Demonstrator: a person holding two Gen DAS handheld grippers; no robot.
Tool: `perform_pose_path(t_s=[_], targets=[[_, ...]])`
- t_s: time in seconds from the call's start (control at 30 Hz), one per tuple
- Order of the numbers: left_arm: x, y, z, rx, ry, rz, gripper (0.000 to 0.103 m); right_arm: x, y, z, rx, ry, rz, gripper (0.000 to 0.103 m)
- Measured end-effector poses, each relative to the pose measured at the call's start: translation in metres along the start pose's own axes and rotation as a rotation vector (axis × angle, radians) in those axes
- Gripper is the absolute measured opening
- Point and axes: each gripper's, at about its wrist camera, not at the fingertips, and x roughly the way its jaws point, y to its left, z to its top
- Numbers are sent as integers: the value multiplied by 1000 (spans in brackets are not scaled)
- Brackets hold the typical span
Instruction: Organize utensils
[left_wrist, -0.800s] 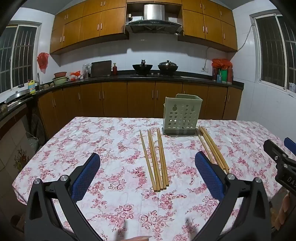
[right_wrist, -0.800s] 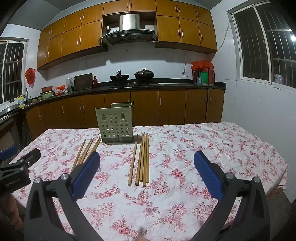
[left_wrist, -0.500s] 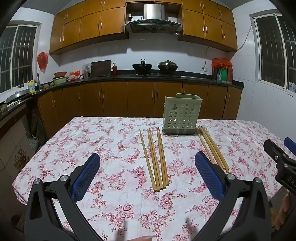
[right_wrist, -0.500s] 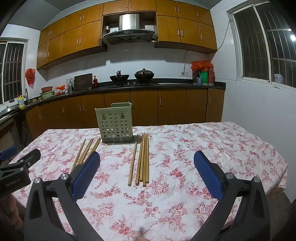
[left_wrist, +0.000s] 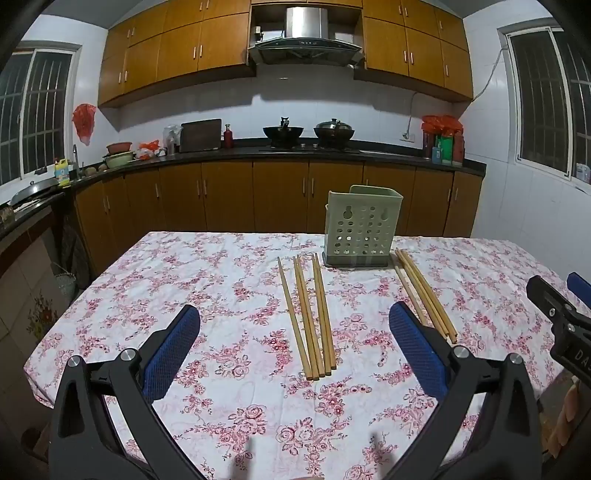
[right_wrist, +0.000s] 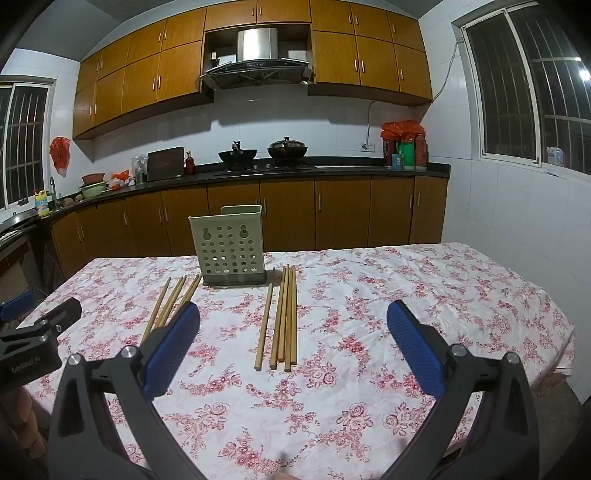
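Note:
A pale green perforated utensil holder (left_wrist: 360, 228) (right_wrist: 229, 246) stands upright near the table's far edge. Several wooden chopsticks (left_wrist: 309, 314) lie in a bundle left of the holder, straight ahead of my left gripper (left_wrist: 293, 352), which is open and empty above the table. A second bundle of chopsticks (left_wrist: 424, 293) (right_wrist: 280, 317) lies right of the holder, ahead of my right gripper (right_wrist: 291, 350), also open and empty. The left bundle shows in the right wrist view (right_wrist: 170, 304) too.
The table has a pink floral cloth (left_wrist: 221, 288). Kitchen cabinets and a counter with pots (left_wrist: 306, 133) stand behind it. The other gripper's body shows at the frame edges (left_wrist: 557, 317) (right_wrist: 33, 339).

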Motion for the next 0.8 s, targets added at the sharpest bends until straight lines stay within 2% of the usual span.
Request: perform_pose_path(t_s=[0.8], targets=[[0,-1,0,3,0,2,101,-1,-1,2,2,-1,1,99]])
